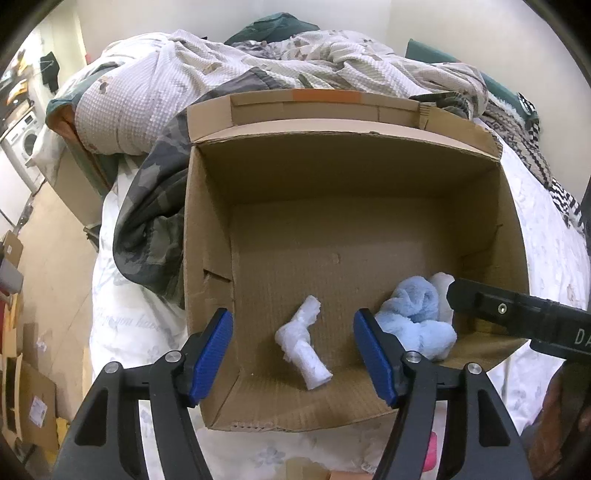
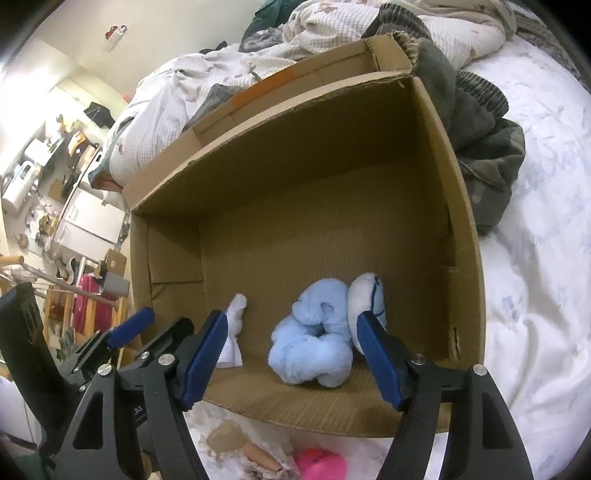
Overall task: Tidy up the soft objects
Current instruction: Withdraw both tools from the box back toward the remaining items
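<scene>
**Soft items lie in open box as both grippers hang empty**

Left wrist view: The left gripper [image 1: 293, 358] hangs over the near edge of an open cardboard box [image 1: 210, 229] set on a bed [image 1: 546, 258], its blue fingers [image 1: 212, 356] spread wide and holding nothing. Between them, on the box floor, lies a rolled white cloth [image 1: 304, 349]. Just right of it sits a pale blue plush toy [image 1: 417, 317], with part of the right gripper's black body reaching in above it.

Right wrist view: The right gripper [image 2: 291, 360] is likewise wide apart and empty, the pale blue plush toy [image 2: 314, 339] resting on the box floor between its fingers [image 2: 380, 362]. A rumpled quilt [image 2: 332, 33] lies behind the box; a pink object [image 2: 321, 463] lies on the bed in front.
</scene>
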